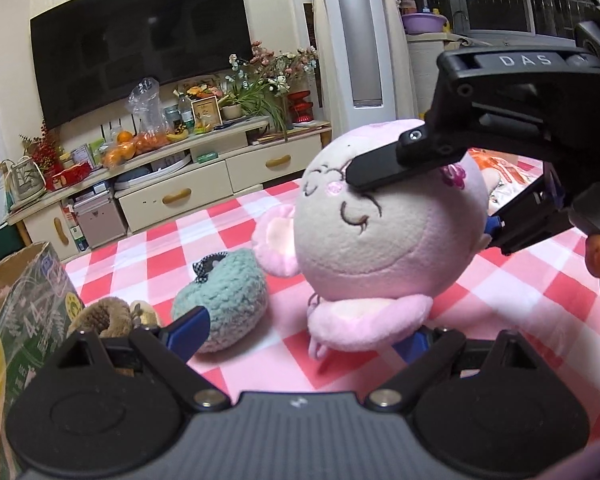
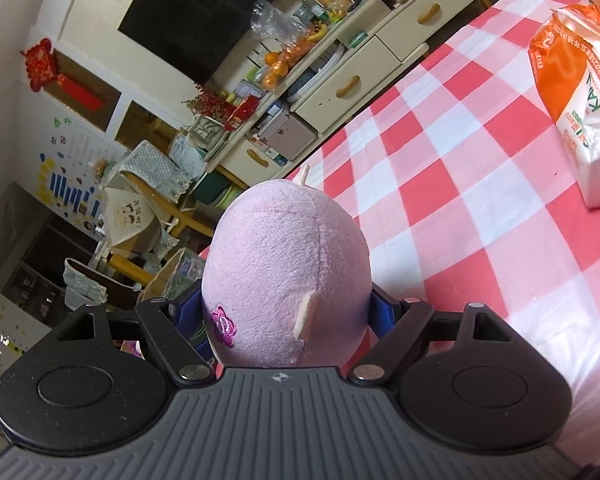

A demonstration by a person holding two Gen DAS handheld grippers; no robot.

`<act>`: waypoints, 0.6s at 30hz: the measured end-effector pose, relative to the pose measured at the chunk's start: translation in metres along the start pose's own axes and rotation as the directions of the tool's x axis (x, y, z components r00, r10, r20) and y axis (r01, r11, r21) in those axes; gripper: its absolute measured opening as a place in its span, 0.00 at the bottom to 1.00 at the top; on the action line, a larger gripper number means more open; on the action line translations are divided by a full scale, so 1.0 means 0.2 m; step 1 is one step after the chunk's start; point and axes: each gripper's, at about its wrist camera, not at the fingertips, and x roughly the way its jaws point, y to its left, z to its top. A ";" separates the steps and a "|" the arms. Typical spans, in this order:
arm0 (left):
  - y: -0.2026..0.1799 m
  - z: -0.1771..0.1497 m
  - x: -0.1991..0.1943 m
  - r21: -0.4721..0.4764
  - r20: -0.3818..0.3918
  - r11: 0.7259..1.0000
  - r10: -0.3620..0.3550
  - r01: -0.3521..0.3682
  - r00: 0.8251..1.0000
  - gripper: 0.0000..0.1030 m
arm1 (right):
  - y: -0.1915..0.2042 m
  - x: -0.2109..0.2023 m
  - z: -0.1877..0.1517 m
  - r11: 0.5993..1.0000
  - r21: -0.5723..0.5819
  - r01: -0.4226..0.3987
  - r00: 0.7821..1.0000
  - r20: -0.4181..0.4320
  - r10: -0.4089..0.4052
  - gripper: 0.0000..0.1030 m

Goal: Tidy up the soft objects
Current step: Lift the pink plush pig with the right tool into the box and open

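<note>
pink plush pig (image 1: 364, 236) upright, beside teal crocheted toy (image 1: 224, 304)

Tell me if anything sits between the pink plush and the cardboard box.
Yes. The teal crocheted toy and a brown plush lie on the checkered tablecloth between the pink plush, gripped by the right gripper, and the cardboard box.

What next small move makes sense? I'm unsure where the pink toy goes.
Probably carry the pink plush toy, clamped by the right gripper, left toward the cardboard box. A brown plush lies by it; the left gripper is open.
</note>
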 end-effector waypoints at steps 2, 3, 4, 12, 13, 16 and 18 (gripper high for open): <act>0.01 -0.01 -0.02 -0.002 0.001 1.000 -0.003 0.003 1.000 0.91 | 0.02 0.00 -0.01 1.000 -0.020 0.008 1.000 -0.001 -0.008 0.97; 0.01 -0.02 -0.04 -0.003 0.003 1.000 -0.004 0.004 1.000 0.91 | 0.03 0.01 -0.01 1.000 -0.028 0.009 1.000 -0.003 -0.009 0.97; 0.01 -0.02 -0.05 -0.004 0.005 1.000 -0.005 0.005 1.000 0.91 | 0.03 0.01 -0.01 0.999 -0.034 0.008 1.000 -0.004 -0.008 0.97; 0.10 -0.03 -0.16 -0.034 0.040 0.999 -0.004 0.006 0.999 0.89 | 0.16 0.04 0.01 0.991 -0.132 0.013 1.000 0.006 -0.012 0.97; 0.11 -0.03 -0.17 -0.041 0.045 0.999 -0.005 0.007 0.999 0.87 | 0.17 0.04 0.01 0.989 -0.145 0.011 1.000 0.006 -0.010 0.97; 0.15 -0.02 -0.21 -0.068 0.066 0.998 -0.007 0.011 0.998 0.82 | 0.23 0.07 0.03 0.984 -0.177 -0.003 1.000 -0.001 0.003 0.97; 0.18 -0.02 -0.23 -0.080 0.079 0.997 0.004 0.002 0.997 0.82 | 0.26 0.08 0.03 0.978 -0.207 -0.009 1.000 -0.006 0.008 0.97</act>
